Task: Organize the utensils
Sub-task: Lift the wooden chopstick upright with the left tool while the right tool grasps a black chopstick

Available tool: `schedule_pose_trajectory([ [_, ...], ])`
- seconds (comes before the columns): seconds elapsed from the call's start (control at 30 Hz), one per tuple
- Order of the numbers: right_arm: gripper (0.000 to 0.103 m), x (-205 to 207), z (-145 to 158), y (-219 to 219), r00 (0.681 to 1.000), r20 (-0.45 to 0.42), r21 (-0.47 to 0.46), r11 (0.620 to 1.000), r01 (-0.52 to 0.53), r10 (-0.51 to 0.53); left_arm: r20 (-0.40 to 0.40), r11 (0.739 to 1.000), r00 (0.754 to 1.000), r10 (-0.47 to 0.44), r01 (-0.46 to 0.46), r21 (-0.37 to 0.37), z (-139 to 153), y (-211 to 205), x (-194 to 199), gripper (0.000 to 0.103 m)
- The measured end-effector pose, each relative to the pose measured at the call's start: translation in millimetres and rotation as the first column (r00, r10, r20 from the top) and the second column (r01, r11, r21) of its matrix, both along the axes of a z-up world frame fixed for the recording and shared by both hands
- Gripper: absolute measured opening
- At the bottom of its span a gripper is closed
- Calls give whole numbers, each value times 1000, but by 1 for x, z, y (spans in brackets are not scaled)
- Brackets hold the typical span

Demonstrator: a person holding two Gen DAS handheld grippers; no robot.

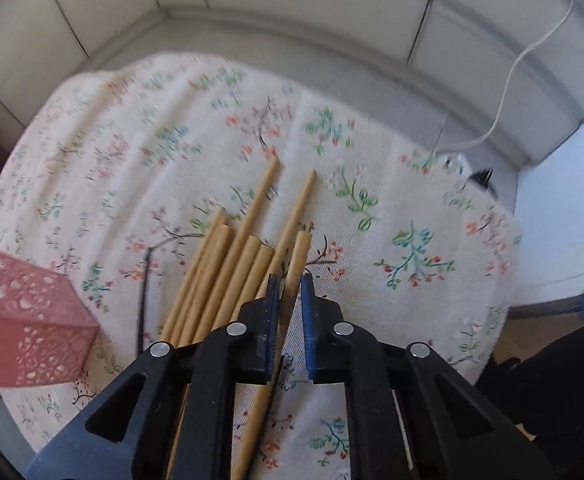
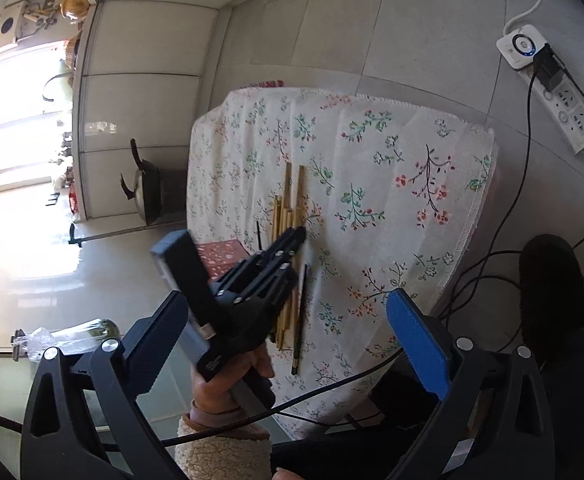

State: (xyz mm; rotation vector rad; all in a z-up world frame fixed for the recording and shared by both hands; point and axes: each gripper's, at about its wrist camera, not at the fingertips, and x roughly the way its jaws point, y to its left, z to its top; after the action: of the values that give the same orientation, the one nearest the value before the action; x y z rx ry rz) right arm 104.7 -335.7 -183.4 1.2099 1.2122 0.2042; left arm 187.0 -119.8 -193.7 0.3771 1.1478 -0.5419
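Several bamboo chopsticks (image 1: 227, 264) lie in a loose bundle on a floral cloth (image 1: 392, 208). My left gripper (image 1: 291, 280) is low over them, its blue-padded jaws narrowly apart around one chopstick (image 1: 298, 256); whether they grip it is unclear. A pink perforated holder (image 1: 31, 320) stands at the left. In the right wrist view the left gripper (image 2: 298, 236) hangs over the chopsticks (image 2: 292, 196), with a dark chopstick (image 2: 300, 316) beside them. My right gripper (image 2: 292, 344) is wide open and empty, held high above the table.
A thin dark stick (image 1: 144, 296) lies left of the bundle. A white power strip (image 2: 548, 84) with black cables lies on the grey floor at the right. A dark pot (image 2: 147, 192) stands by the tiled wall. A clear bottle (image 2: 71, 336) lies at lower left.
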Motion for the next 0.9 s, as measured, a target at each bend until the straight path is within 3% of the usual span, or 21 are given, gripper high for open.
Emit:
schedule_pose_trajectory([
  [0.13, 97, 4, -18, 26, 996, -67, -76, 995, -56, 51, 133, 988, 991, 24, -3, -155, 70, 41, -26, 7],
  [0.2, 97, 7, -23, 42, 993, -85, -106, 991, -85, 76, 193, 964, 979, 71, -18, -264, 110, 73, -45, 7],
  [0.3, 95, 14, -28, 70, 987, -100, -164, 976, -143, 128, 244, 927, 959, 146, -46, -373, 143, 112, -73, 7],
  [0.4, 87, 24, -24, 102, 972, -101, -236, 944, -231, 212, 283, 896, 934, 217, -76, -438, 157, 144, -102, 7],
  [0.5, 74, 34, -24, 129, 958, -112, -315, 905, -287, 265, 325, 877, 910, 256, -78, -474, 169, 164, -123, 7],
  [0.57, 63, 40, -29, 141, 948, -129, -335, 887, -318, 291, 362, 854, 881, 304, -83, -514, 183, 180, -135, 7],
  [0.77, 52, 51, -35, 175, 920, -178, -420, 819, -392, 349, 419, 767, 789, 449, -100, -633, 223, 228, -156, 7],
  [0.9, 40, 59, -44, 194, 899, -221, -461, 772, -438, 379, 425, 742, 764, 487, -105, -662, 229, 238, -165, 7],
])
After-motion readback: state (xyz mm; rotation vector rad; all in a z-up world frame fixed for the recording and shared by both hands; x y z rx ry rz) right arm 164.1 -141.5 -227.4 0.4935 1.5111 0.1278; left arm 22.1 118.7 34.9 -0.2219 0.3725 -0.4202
